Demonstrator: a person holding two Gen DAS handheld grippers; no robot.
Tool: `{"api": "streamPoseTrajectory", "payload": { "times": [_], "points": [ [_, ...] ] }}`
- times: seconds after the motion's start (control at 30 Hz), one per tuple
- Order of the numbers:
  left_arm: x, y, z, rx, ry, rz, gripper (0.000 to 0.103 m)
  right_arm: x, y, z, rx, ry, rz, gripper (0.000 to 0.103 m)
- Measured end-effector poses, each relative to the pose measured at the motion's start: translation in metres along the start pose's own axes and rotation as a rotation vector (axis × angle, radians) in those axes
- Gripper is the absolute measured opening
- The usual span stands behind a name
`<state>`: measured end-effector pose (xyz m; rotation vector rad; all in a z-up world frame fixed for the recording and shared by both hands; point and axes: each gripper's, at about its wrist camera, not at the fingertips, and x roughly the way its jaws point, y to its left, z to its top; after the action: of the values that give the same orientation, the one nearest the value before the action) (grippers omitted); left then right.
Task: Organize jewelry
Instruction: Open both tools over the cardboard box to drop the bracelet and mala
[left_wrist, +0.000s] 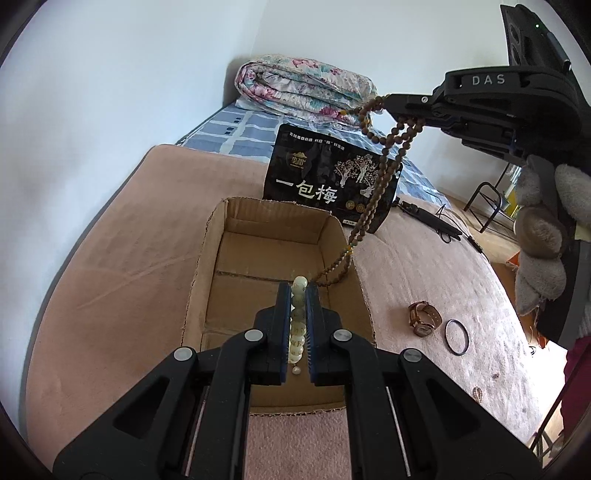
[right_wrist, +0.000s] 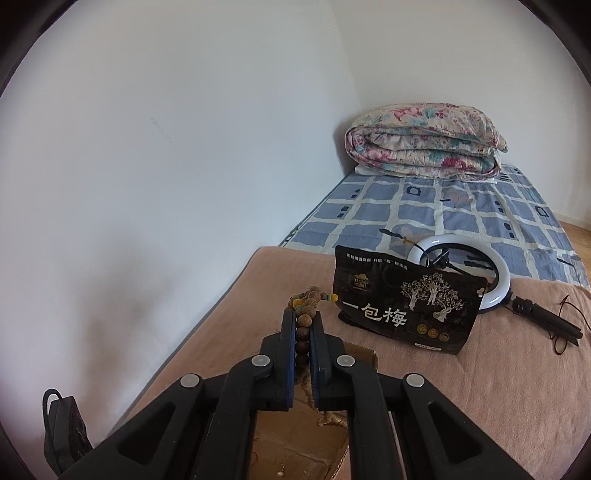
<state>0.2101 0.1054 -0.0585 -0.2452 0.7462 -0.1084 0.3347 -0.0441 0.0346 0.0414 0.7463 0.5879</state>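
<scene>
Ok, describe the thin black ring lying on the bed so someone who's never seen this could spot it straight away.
Start at the open cardboard box on the pinkish blanket. On the blanket, off the box's right side, lies a brown-strapped wristwatch; the black ring lies flat just beyond it. It is a plain thin hoop, with no beads or strap.

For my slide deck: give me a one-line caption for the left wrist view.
Left gripper holds pale bead bracelet over cardboard box; right gripper dangles brown bead necklace.

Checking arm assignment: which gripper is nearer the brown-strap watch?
Left, I judge. The left gripper holds pale beads over the cardboard box, beside the watch. The right gripper hangs higher, beyond the box, holding the wooden bead strand.
</scene>
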Motion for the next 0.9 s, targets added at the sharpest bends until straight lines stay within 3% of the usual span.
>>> {"api": "streamPoseTrajectory", "payload": {
  "times": [0.5, 0.57, 0.6, 0.63, 0.9],
  "points": [
    [0.025, -0.002, 0.006, -0.006, 0.041, 0.01, 0.005, 0.064, -0.031, -0.029, 0.05, 0.119, 0.009, 0.005],
    [0.025, -0.002, 0.007, -0.005, 0.043, 0.011, 0.005, 0.068, -0.033, -0.032, 0.062, 0.13, 0.005, 0.014],
    [0.025, -0.003, 0.008, -0.005, 0.046, 0.008, 0.005, 0.068, -0.035, -0.033, 0.071, 0.131, 0.002, 0.023],
    [0.025, -0.003, 0.008, -0.005, 0.045, 0.007, 0.005, 0.066, -0.037, -0.033, 0.082, 0.125, 0.001, 0.037],
    [0.01, -0.008, 0.011, 0.0, 0.021, 0.012, 0.005, 0.046, -0.035, -0.032, 0.075, 0.104, -0.037, 0.04]
  ]
}}
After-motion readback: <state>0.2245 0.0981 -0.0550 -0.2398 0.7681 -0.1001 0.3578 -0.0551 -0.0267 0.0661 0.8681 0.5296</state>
